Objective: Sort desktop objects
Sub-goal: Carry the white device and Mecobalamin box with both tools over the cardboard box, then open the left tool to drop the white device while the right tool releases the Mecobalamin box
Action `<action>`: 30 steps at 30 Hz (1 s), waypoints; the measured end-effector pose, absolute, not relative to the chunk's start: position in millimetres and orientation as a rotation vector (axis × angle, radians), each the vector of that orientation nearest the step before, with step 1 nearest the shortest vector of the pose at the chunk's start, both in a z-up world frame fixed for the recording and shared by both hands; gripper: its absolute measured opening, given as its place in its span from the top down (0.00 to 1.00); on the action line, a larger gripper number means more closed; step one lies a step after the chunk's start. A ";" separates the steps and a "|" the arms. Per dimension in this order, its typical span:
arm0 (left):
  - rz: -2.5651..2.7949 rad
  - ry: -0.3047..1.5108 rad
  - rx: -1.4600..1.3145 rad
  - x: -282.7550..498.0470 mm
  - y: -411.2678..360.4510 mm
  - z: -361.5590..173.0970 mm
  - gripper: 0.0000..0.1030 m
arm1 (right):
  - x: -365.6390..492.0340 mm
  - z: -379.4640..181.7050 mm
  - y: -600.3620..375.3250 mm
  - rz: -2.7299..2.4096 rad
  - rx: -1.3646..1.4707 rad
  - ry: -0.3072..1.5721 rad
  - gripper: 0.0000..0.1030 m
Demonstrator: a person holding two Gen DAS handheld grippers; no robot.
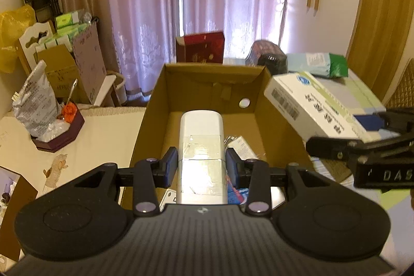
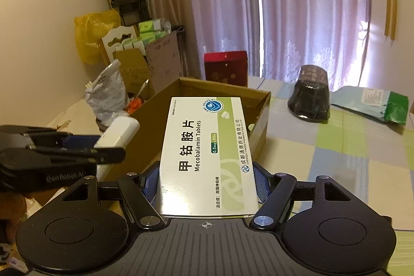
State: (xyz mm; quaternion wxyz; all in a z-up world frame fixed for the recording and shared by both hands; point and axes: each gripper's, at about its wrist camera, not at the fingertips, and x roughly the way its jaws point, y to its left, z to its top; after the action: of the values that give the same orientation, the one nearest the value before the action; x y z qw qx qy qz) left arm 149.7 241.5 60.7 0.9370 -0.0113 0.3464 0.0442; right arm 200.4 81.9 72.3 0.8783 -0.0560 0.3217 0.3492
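Left wrist view: the left gripper (image 1: 201, 167) is gripping a white case (image 1: 201, 144) between its fingers above the cardboard box (image 1: 155, 105); the right gripper (image 2: 206, 185) is clamping a tablet box (image 2: 204, 154) just beside that carton's rim. The drop-off step seems underway; next, each should lower inside and release.

A checked tablecloth (image 2: 336, 146) covers the table; on it: cardboard box (image 2: 261, 120), dark jar (image 2: 310, 97), green pouch (image 2: 372, 102).

White plastic block (image 1: 201, 154) lies lengthwise between the left jaws; white-green tablet box (image 2: 207, 159) lies flat between the right jaws
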 end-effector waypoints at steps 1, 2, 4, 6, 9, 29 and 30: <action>0.092 0.716 -0.025 151.0 243.5 55.8 0.66 | 203.7 69.3 86.7 0.730 -0.120 0.675 0.32; 0.093 0.722 -0.030 152.4 245.9 51.3 0.66 | 204.5 66.4 88.2 0.733 -0.126 0.679 0.32; 0.095 0.734 -0.039 155.1 250.4 43.0 0.66 | 206.0 60.4 91.3 0.739 -0.138 0.685 0.32; 0.096 0.741 -0.045 156.8 253.7 37.0 0.66 | 207.2 54.9 96.1 0.743 -0.145 0.694 0.32; 0.106 0.722 -0.058 153.4 257.2 36.2 0.65 | 206.1 50.3 100.3 0.748 -0.151 0.699 0.32; 0.146 0.687 -0.069 119.7 271.8 45.9 0.56 | 206.3 33.1 135.1 0.816 -0.187 0.730 0.32; 0.147 0.690 -0.073 119.0 272.5 45.2 0.56 | 207.1 31.1 136.6 0.820 -0.184 0.735 0.32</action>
State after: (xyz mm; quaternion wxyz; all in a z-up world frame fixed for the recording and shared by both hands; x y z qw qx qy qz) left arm 119.0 272.5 45.2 0.9377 -0.0358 0.3380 0.0720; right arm 207.1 136.6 31.1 0.8483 -0.0874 0.3486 0.3889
